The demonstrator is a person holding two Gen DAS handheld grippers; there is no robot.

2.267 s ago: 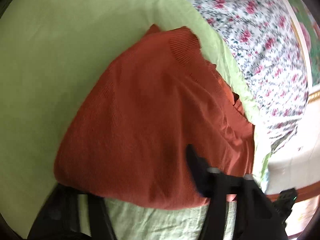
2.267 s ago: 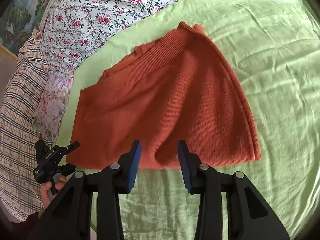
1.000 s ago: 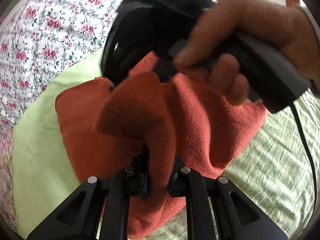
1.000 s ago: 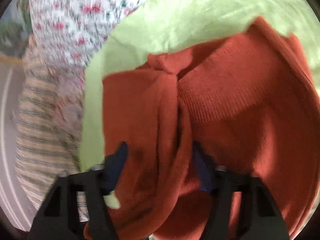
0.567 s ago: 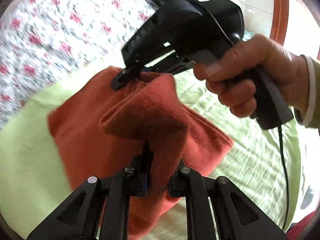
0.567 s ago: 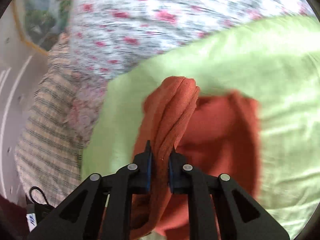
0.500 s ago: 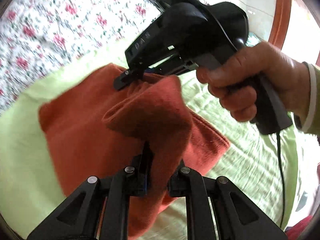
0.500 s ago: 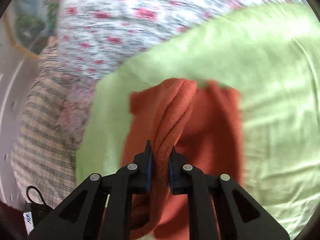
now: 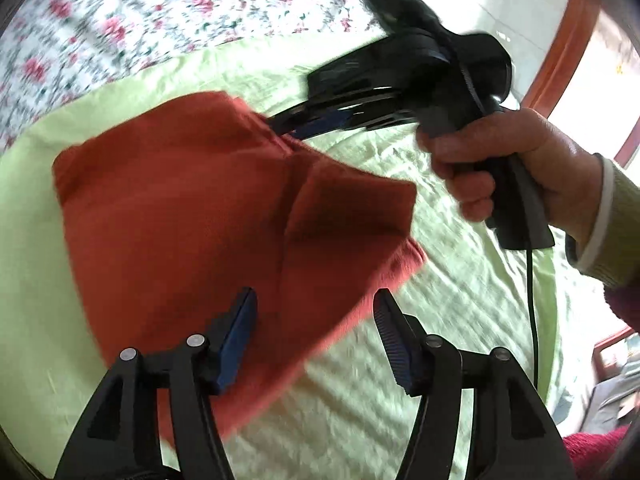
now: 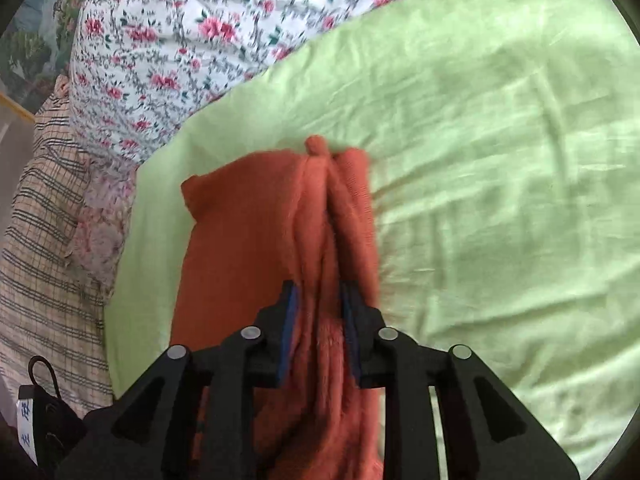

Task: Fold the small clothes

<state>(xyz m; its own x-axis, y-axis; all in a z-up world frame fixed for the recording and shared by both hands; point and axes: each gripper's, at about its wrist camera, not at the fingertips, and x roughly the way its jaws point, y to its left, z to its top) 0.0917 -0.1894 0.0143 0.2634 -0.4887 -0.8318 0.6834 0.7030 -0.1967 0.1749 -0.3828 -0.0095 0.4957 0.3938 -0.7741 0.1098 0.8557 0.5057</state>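
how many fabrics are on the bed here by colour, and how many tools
orange knit garment: 1
light green sheet: 1
floral quilt: 1
plaid cloth: 1
black tools: 2, left tool and right tool
total: 6

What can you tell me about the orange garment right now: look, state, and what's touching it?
The orange garment is a rust-orange knit, soft and slightly fuzzy, lying folded over itself on the green sheet, with a doubled flap on top in the left wrist view. The left tool is open above its near edge, gripping nothing. A bunched ridge of the fabric runs between the pads of the right tool; whether they clamp it cannot be told. The edges are motion-blurred.
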